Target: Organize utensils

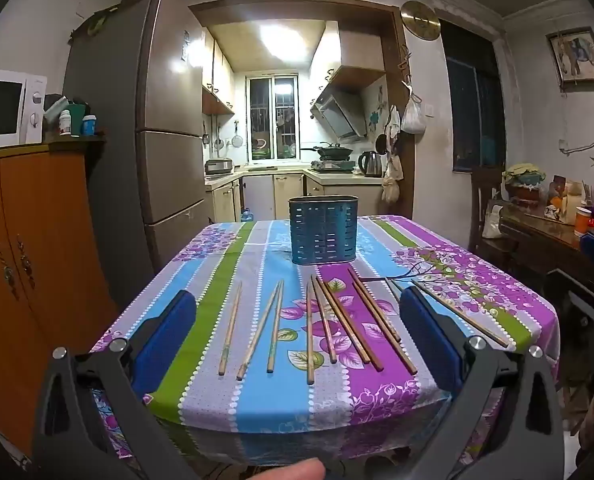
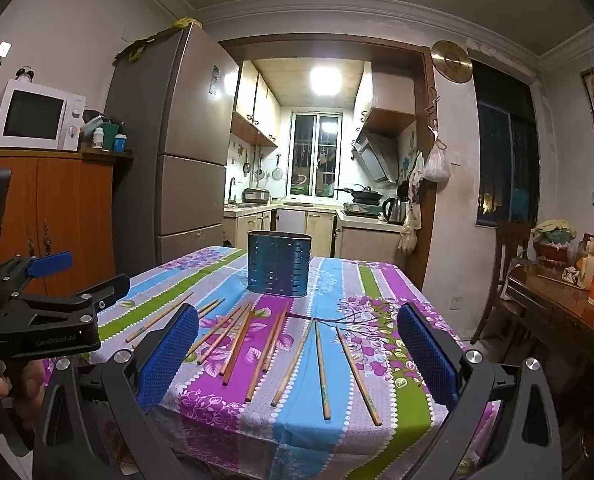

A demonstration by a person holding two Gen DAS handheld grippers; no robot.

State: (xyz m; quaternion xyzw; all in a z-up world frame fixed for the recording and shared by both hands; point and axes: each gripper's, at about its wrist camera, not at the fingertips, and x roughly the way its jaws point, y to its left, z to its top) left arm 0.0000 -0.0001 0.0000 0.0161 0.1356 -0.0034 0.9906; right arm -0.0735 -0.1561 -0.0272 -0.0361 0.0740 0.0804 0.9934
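We are holding the left gripper (image 1: 297, 332) and the right gripper (image 2: 297, 344) spread wide and empty above the near edge of the table (image 1: 509, 308), facing the chopsticks (image 1: 337, 328). They are lying loose and fanned across the floral cloth, apart from the blue slotted holder (image 1: 323, 230), which is standing upright farther back, seemingly waiting to take them. Nothing is blocking the way; the fridge (image 1: 165, 120) and the microwave (image 1: 5, 106) are standing well clear.
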